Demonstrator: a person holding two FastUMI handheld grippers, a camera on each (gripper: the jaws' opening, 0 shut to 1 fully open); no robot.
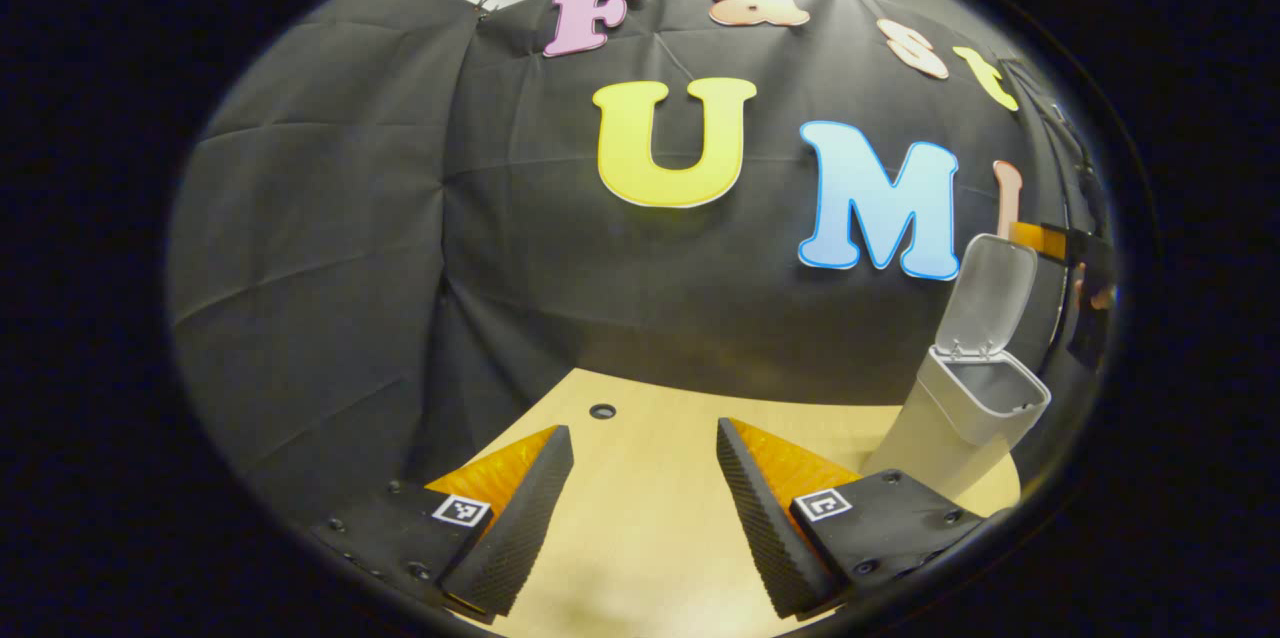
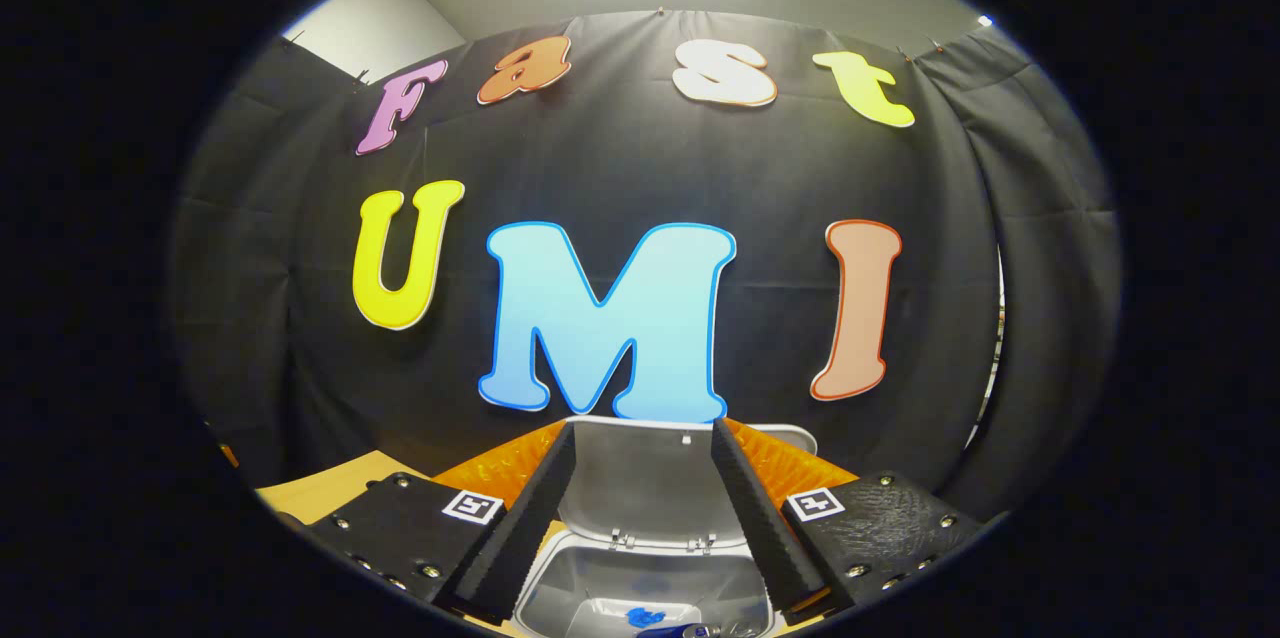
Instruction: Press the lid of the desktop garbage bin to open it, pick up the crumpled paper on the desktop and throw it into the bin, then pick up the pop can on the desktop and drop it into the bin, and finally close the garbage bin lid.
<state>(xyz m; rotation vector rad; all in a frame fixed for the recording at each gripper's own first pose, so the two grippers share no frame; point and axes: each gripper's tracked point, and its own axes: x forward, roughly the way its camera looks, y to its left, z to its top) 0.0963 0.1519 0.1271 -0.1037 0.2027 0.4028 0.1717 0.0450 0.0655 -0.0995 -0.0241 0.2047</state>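
Ribbed fingers [image 2: 515, 533] of the right gripper [image 2: 640, 528] stand spread directly over the open mouth of the garbage bin [image 2: 645, 568], with nothing between them. Down inside the bin, seen from the right gripper view, lies something with blue markings and a bit of metal [image 2: 665, 626] at the very bottom edge; it looks like the pop can, though too little shows to be sure. I cannot make out the crumpled paper in there. The bin's lid [image 2: 640, 478] stands raised on its hinge behind the opening, upright against the booth's black cloth wall [image 2: 250, 318].

Over on the other side, the left gripper [image 1: 645, 508] hangs above the pale wooden desktop [image 1: 640, 478], its fingers likewise apart and holding nothing. From the left gripper view the bin [image 1: 960, 418] stands well off to that gripper's right, near the desktop's far edge, lid [image 1: 985, 293] tipped back and open. A small round hole [image 1: 602, 411] sits in the desktop ahead of the left gripper's fingers.
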